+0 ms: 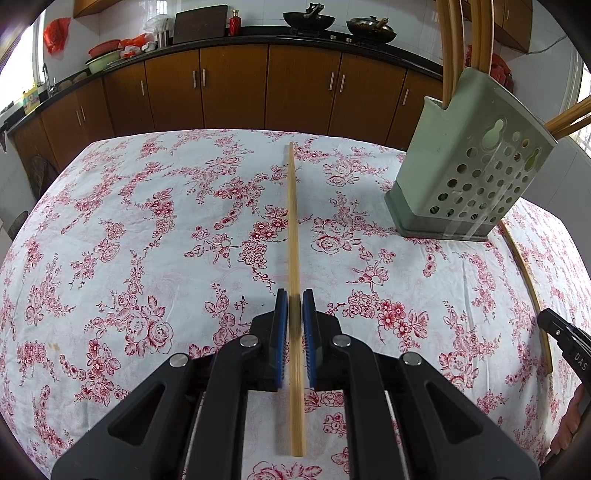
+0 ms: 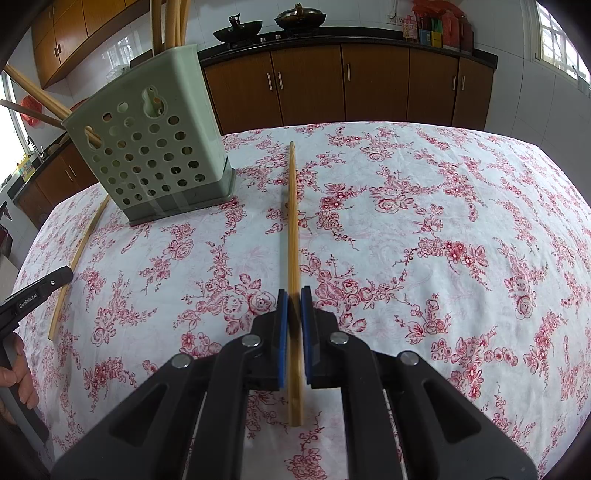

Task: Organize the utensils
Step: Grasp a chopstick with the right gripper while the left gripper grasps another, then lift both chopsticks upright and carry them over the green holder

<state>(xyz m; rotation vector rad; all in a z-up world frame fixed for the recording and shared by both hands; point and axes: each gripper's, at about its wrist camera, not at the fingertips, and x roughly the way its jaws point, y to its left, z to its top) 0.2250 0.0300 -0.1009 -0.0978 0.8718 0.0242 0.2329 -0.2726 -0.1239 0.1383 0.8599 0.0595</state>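
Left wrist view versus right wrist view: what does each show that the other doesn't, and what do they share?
Only the left wrist view shows the left gripper shut on a chopstick, with a red bottle on the counter. Only the right wrist view shows the right gripper shut on its own chopstick, plus a row of bottles by the window. Both share the green holder with chopsticks inside, the floral tablecloth and two woks.
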